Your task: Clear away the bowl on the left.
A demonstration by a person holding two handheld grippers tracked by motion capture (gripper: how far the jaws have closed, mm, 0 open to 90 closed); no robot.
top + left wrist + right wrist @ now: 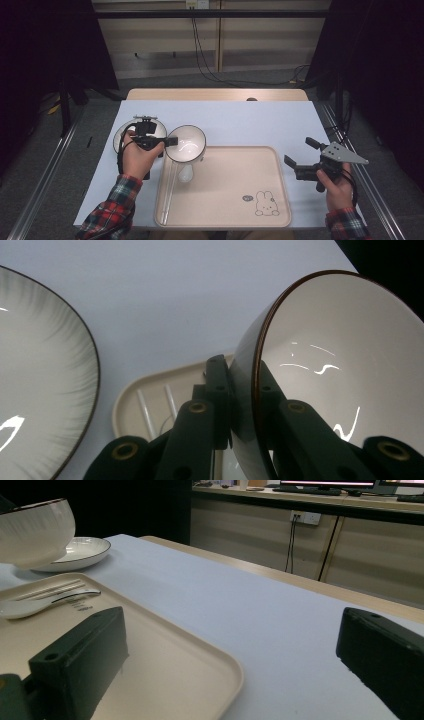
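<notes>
The white, dark-rimmed ceramic bowl (186, 143) is lifted off the surface and tilted — its glossy, empty inside facing up and outward — above the far left corner of the beige plastic tray (235, 200), rim pinched.

Plate (120, 137): white, dark-rimmed, on the bench near its left edge, beside the tray.
Tray (235, 200): beige, rectangular, rabbit print at its near right corner.
Spoon (186, 173): white, lying in the tray's left part.
Chopsticks (169, 192): pale pair, along the tray's left wall, beside the spoon.
Bench (260, 122): covered in a pale blue sheet.
Cables (210, 70): dark, trailing on the floor behind.
</notes>
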